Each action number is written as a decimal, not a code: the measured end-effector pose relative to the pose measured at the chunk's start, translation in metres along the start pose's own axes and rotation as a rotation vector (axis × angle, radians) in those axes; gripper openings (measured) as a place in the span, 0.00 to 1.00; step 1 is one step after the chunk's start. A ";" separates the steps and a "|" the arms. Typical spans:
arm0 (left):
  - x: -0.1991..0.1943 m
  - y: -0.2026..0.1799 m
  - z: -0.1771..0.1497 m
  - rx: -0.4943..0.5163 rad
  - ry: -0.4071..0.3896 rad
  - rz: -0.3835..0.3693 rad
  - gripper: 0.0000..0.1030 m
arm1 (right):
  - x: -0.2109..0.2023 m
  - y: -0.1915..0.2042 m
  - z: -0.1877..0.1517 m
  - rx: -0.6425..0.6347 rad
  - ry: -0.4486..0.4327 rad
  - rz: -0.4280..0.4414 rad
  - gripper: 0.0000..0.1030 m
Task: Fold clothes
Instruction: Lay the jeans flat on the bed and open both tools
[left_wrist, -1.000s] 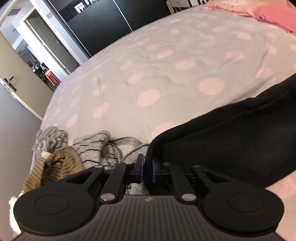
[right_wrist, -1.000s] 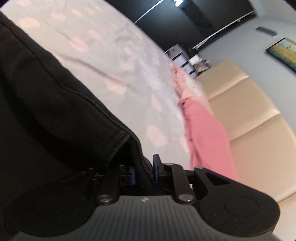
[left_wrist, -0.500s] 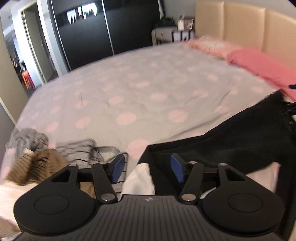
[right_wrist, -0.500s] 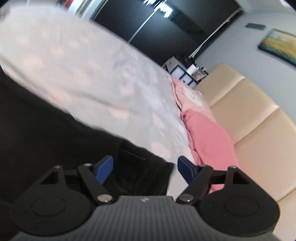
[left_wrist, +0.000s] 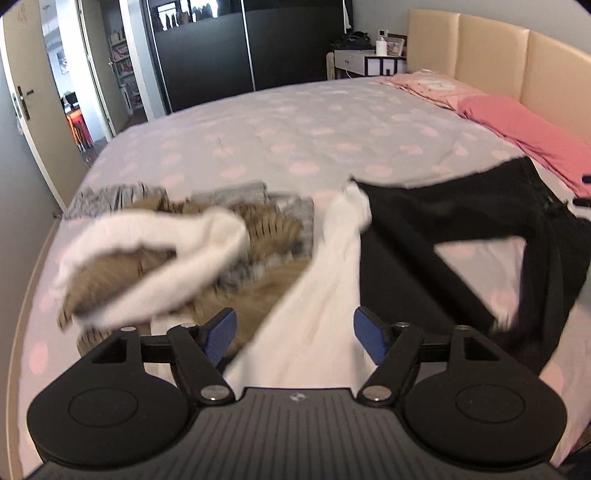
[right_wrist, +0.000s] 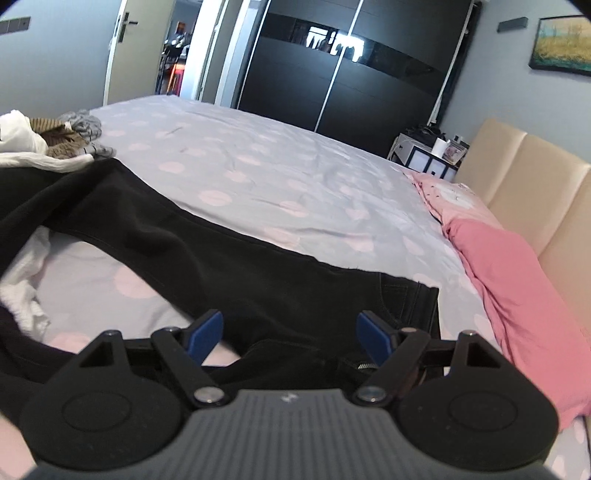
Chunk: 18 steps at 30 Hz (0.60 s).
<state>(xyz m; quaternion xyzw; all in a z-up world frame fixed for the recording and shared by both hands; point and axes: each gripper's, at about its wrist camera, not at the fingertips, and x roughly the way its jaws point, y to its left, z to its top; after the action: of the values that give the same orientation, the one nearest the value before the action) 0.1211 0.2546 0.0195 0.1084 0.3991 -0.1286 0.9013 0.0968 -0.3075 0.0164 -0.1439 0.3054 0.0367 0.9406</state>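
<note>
I see one pair of black trousers (right_wrist: 229, 258) spread on the dotted grey bedsheet (right_wrist: 295, 177). My left gripper (left_wrist: 294, 330) and right gripper (right_wrist: 290, 332) are both spread, empty. No legible writing.

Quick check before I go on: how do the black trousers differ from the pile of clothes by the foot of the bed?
The black trousers are one plain dark garment; the pile mixes white, brown-striped and grey pieces. The trousers lie spread out with the legs apart, while the pile is bunched and overlapping. The trousers lie nearer the pink pillow; the pile lies toward the door side. Both rest on the dotted bedspread, and neither is held: left gripper and right gripper are open.
</note>
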 end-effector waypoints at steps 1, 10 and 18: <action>0.004 -0.003 -0.007 0.005 0.006 0.000 0.72 | -0.005 0.003 -0.002 0.019 0.003 0.001 0.80; 0.063 -0.051 -0.040 0.272 0.080 0.159 0.73 | 0.003 0.006 -0.008 0.209 0.046 0.008 0.80; 0.067 -0.035 -0.029 0.168 0.083 0.122 0.28 | 0.006 0.020 -0.009 0.177 0.043 -0.004 0.80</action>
<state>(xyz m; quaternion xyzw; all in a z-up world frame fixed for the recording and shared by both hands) 0.1330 0.2204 -0.0526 0.2127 0.4168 -0.1018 0.8779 0.0935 -0.2908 0.0004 -0.0616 0.3273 0.0046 0.9429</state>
